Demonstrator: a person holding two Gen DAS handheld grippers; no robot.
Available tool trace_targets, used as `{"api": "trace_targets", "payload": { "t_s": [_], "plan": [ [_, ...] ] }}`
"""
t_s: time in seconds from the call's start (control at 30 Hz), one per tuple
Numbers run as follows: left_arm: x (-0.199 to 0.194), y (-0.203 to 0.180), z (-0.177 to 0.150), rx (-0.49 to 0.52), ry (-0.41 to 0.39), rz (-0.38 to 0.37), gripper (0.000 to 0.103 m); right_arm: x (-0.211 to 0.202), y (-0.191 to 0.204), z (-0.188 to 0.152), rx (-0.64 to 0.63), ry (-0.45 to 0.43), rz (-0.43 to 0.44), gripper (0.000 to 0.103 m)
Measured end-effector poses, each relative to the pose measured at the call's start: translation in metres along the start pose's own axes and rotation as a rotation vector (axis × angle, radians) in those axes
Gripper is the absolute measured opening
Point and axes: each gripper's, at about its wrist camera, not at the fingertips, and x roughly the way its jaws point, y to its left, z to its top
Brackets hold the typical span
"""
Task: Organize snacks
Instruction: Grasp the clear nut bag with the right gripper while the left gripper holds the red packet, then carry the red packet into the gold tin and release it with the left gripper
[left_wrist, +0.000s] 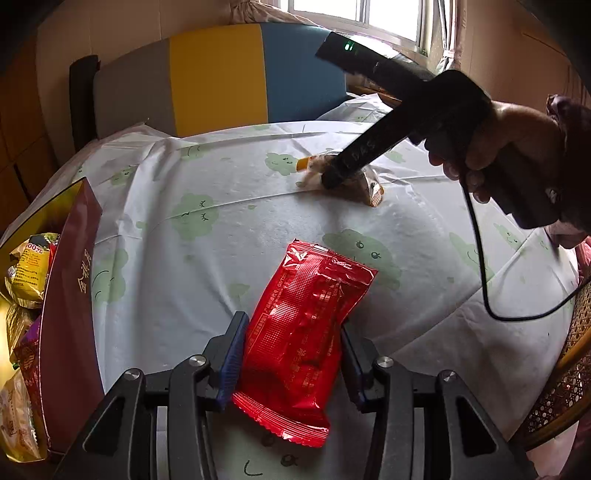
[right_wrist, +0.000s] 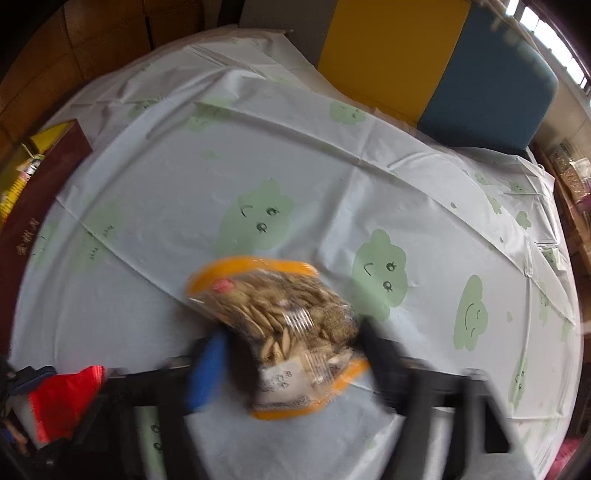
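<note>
1. Left gripper (left_wrist: 291, 354) – fingers pinch the red snack packet (left_wrist: 303, 332) just above the desk (left_wrist: 221, 229).
2. Right gripper (right_wrist: 291, 354) – blurred fingers flank the clear seed bag (right_wrist: 280, 314); contact unclear.

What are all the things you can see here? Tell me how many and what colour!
red snack packet: one, red, on the tablecloth, between the left tool's pads
seed packet: one, clear with orange edges, on the tablecloth, between the right tool's pads
box: one, dark red, gold inside, at the table's left edge, holding snack bags
tablecloth: one, pale with green clouds
chair: one, grey, yellow, blue, behind the table
left tool: one, black, blue pads
right tool: one, black, blurred
hand: one, holding the right tool
</note>
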Motion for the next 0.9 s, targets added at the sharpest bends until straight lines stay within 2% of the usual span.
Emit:
{"api": "trace_targets", "payload": {
  "t_s": [0.03, 0.17, 0.27, 0.43, 0.5, 0.6, 0.73, 0.9],
  "plan": [
    [0.000, 0.000, 0.000, -0.001, -0.001, 0.000, 0.047, -0.004, 0.003, -0.002, -0.005, -0.007, 0.006, 0.049],
    [-0.001, -0.001, -0.002, -0.002, -0.009, 0.005, 0.047, -0.030, 0.019, -0.019, -0.013, -0.050, 0.028, 0.047],
    [-0.001, -0.001, -0.001, -0.006, -0.006, 0.002, 0.047, -0.044, 0.026, -0.036, 0.057, -0.032, 0.118, 0.048],
    [-0.008, 0.007, 0.006, -0.074, 0.037, -0.005, 0.046, -0.040, 0.046, -0.063, 0.060, -0.009, 0.125, 0.048],
    [-0.019, 0.011, 0.008, -0.085, 0.026, 0.027, 0.046, -0.033, 0.049, -0.069, 0.054, -0.004, 0.112, 0.050],
    [-0.048, 0.017, 0.012, -0.088, -0.043, 0.069, 0.046, -0.031, 0.050, -0.067, 0.056, -0.011, 0.109, 0.050],
    [-0.078, 0.031, 0.017, -0.107, -0.106, 0.176, 0.046, -0.029, 0.054, -0.067, 0.030, -0.020, 0.090, 0.051],
    [-0.109, 0.064, 0.022, -0.181, -0.157, 0.313, 0.046, -0.028, 0.054, -0.066, 0.017, -0.029, 0.079, 0.051]
  ]
}}
